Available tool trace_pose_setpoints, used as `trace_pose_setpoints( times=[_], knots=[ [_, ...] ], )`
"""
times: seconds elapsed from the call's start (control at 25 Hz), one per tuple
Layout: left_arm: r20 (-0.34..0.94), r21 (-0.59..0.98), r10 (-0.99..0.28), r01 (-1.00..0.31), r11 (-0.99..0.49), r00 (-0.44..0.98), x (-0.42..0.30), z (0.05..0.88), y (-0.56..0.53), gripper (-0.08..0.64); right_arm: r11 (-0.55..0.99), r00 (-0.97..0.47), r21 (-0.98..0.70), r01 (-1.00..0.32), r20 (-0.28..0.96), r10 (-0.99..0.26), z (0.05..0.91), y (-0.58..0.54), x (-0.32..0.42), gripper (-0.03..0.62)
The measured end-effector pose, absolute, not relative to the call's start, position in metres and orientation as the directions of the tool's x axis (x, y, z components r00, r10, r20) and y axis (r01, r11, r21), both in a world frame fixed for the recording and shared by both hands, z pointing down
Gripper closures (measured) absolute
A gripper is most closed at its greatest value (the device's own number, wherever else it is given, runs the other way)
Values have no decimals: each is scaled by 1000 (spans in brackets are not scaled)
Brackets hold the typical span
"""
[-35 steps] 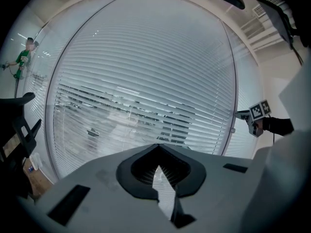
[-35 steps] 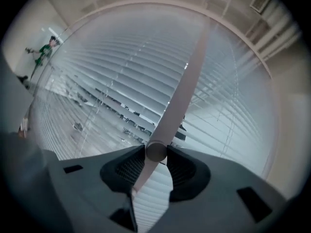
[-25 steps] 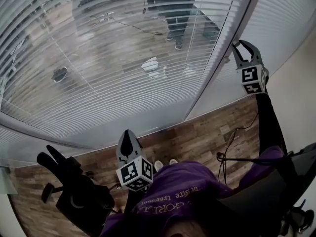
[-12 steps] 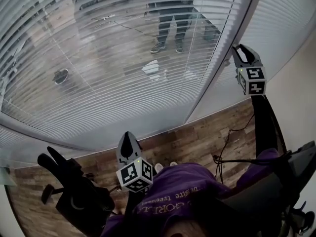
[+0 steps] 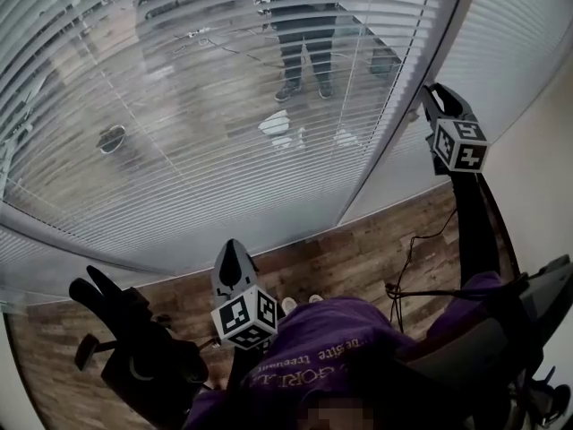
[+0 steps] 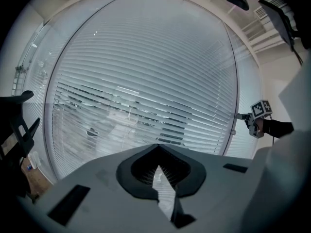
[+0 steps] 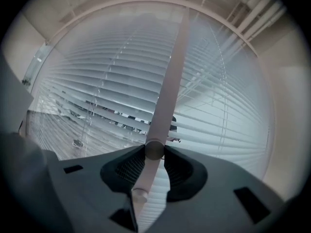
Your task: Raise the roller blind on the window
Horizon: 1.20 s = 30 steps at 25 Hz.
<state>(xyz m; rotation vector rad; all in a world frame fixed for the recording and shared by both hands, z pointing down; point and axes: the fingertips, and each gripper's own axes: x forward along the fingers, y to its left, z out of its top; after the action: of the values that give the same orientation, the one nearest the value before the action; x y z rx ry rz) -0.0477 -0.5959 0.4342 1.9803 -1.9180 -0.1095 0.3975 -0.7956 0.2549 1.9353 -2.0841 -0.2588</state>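
A white slatted blind (image 5: 224, 106) hangs lowered over the big window, its slats tilted partly open. My right gripper (image 5: 436, 97) is raised at the blind's right edge beside the window post (image 5: 394, 124). In the right gripper view it (image 7: 154, 152) is shut on the blind's pale control wand (image 7: 167, 81), which runs up between its jaws. My left gripper (image 5: 231, 262) is held low in front of my body, pointing at the blind (image 6: 146, 81). Its jaws (image 6: 158, 166) stand almost together with nothing between them. The right gripper (image 6: 243, 116) also shows in the left gripper view.
A black office chair (image 5: 134, 348) stands at lower left on the wooden floor (image 5: 376, 240). A black cable (image 5: 421, 249) trails across the floor at the right. A plain wall (image 5: 537, 177) closes the right side. A person's legs (image 5: 300, 34) show through the slats.
My right gripper has twisted on the wand, so its marker cube shows a different face, and shifted slightly right. The legs seen through the slats have moved. The left gripper has stayed put.
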Motion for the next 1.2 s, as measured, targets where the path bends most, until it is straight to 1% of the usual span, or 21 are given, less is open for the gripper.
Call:
trace_pose_setpoints(
  times=[0.2, 0.48, 0.56, 0.8, 0.96, 1.12, 1.2],
  knots=[
    [208, 315, -976, -949, 8, 60, -50, 433, -594, 560, 85, -71, 185, -979, 85, -994, 255, -796, 399, 471],
    [209, 313, -976, -950, 7, 62, -51, 429, -595, 560, 79, -69, 136, -988, 80, -994, 252, -796, 401, 471],
    [210, 315, -976, -949, 8, 62, -52, 429, -595, 560, 77, -69, 100, -992, 80, -994, 253, -797, 402, 471],
    [212, 319, -976, -948, 14, 57, -54, 432, -595, 560, 70, -76, -93, -993, 61, -995, 250, -797, 401, 471],
    [217, 321, -974, -947, 14, 59, -54, 435, -594, 560, 75, -94, -262, -962, 62, -994, 251, -797, 402, 471],
    [216, 320, -975, -947, 12, 61, -53, 436, -595, 560, 78, -96, -287, -955, 51, -994, 250, -797, 403, 471],
    [213, 318, -975, -948, 11, 61, -54, 435, -595, 560, 93, -105, -258, -962, 30, -994, 250, -797, 401, 471]
  ],
)
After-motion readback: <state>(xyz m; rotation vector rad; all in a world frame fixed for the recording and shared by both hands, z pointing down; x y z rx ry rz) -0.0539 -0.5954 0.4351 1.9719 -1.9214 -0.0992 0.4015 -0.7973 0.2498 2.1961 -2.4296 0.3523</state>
